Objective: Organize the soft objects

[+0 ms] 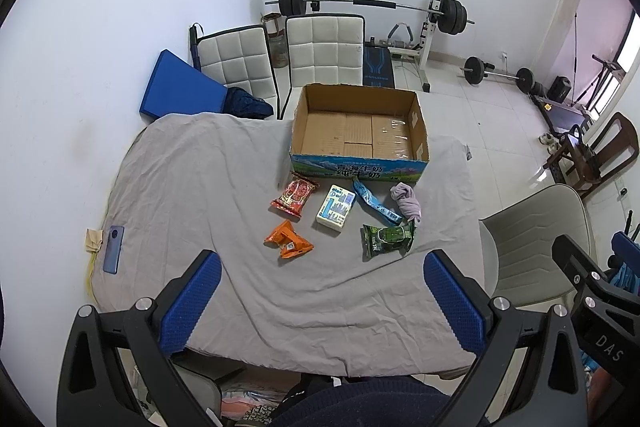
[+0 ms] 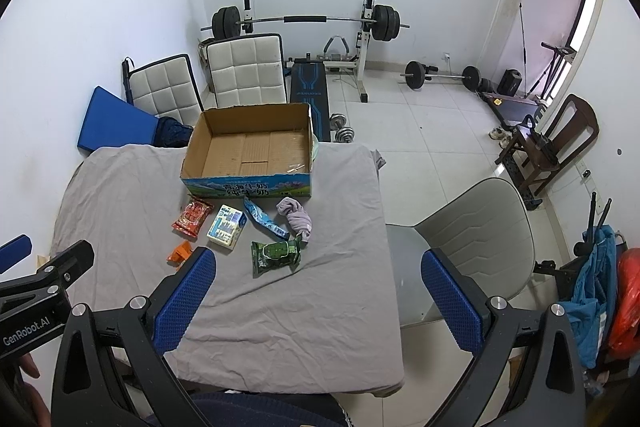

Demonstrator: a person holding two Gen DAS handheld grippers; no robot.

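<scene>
An open, empty cardboard box [image 1: 360, 127] [image 2: 250, 151] stands at the far side of a table under a grey cloth [image 1: 200, 195] [image 2: 300, 299]. In front of it lie a red snack pack [image 1: 295, 195] [image 2: 192, 218], a white tissue pack [image 1: 336, 211] [image 2: 226, 226], a blue wrapper [image 1: 374, 201] [image 2: 264, 223], a lilac cloth [image 1: 407, 201] [image 2: 298, 217], a green pack [image 1: 387, 239] [image 2: 276, 255] and an orange pack [image 1: 289, 241] [image 2: 181, 253]. My left gripper [image 1: 322, 301] and right gripper [image 2: 318, 299] are open, empty, held above the near table edge.
A blue phone [image 1: 113, 249] lies at the table's left edge. Two white padded chairs [image 1: 280, 55] stand behind the table, a grey plastic chair [image 2: 476, 243] to its right. A barbell rack [image 2: 308, 27] and weights stand by the far wall.
</scene>
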